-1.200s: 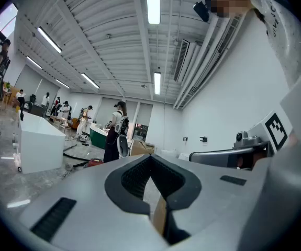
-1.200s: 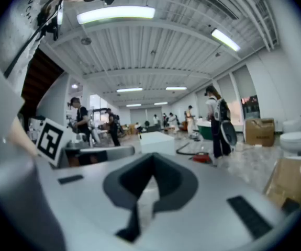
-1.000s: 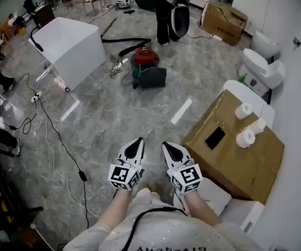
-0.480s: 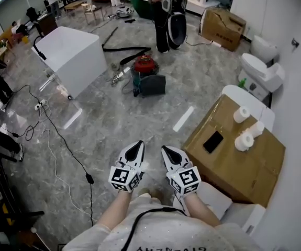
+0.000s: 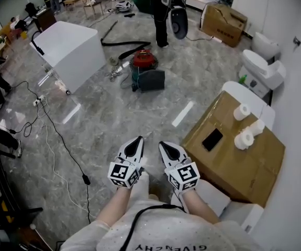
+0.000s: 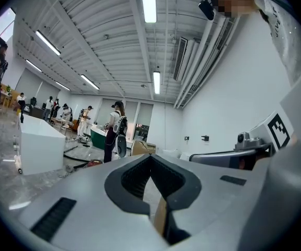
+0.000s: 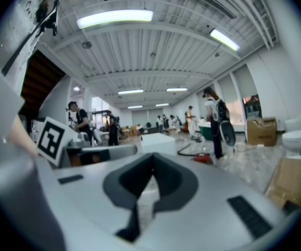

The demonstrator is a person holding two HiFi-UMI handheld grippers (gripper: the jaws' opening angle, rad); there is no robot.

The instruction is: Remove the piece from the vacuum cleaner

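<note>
Red vacuum cleaner (image 5: 143, 59) clearest in head view, left gripper (image 5: 135, 144), right gripper (image 5: 167, 146) fingers pressed together, empty

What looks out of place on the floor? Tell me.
The red vacuum cleaner sits out in the open with a black hose sprawled behind it. Loose cables trail across the floor at left.

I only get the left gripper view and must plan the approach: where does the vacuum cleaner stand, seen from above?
Observer: The red vacuum cleaner stands on the grey floor, far ahead and roughly straight on.
Operator: Anything next to it?
Observer: A dark grey piece sits at its near side; whether it is attached I cannot tell.
Operator: Is the right gripper free?
Observer: Yes, the right gripper has its jaws together with nothing between them.
</note>
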